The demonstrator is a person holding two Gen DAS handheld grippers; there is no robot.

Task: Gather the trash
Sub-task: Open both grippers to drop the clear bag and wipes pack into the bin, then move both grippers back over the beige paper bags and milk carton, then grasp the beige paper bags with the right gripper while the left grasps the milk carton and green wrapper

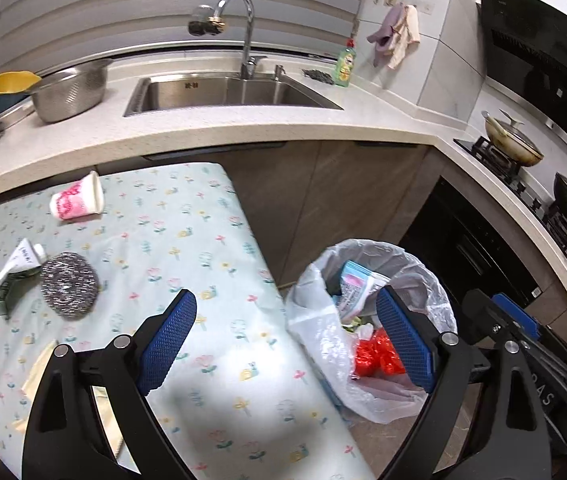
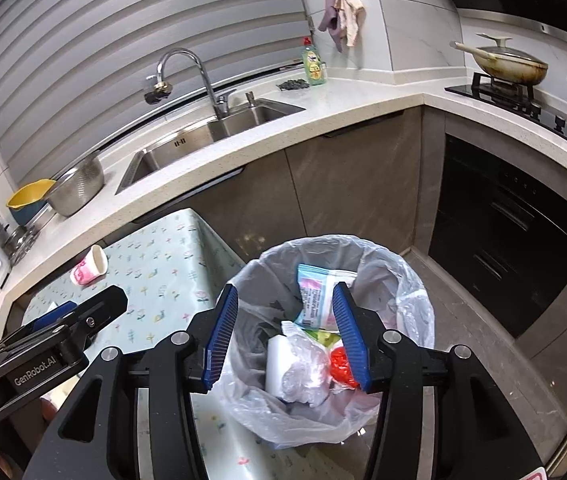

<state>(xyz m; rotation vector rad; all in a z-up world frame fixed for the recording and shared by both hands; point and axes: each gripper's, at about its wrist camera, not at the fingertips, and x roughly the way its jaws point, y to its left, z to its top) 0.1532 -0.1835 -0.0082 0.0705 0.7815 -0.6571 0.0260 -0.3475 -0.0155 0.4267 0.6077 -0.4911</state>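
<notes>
Three pieces of trash are lying on the flowered table (image 1: 219, 240): one paper cup (image 1: 77, 199), one squeezed tube (image 1: 13, 272) and one steel scouring pad (image 1: 69, 284), all in the left part of the left wrist view. The cup is lying on its side, its long axis running left to right, its mouth facing right. The tube is lying diagonally, its cap toward the upper right, touching the pad.

One trash bin (image 2: 411, 280) with a clear liner is standing beside the table edge, in the lower middle of the right wrist view. Inside are lying one blue-pink packet (image 2: 315, 296), crumpled plastic (image 2: 303, 372) and something red (image 2: 341, 364).

The left gripper (image 1: 285, 320) is standing wide apart and holding nothing. The right gripper (image 2: 285, 320) is hanging over the bin, its jaws released and nothing between them.

Behind are one sink (image 1: 227, 92), one faucet (image 1: 243, 28) and one green soap bottle (image 1: 345, 64).
</notes>
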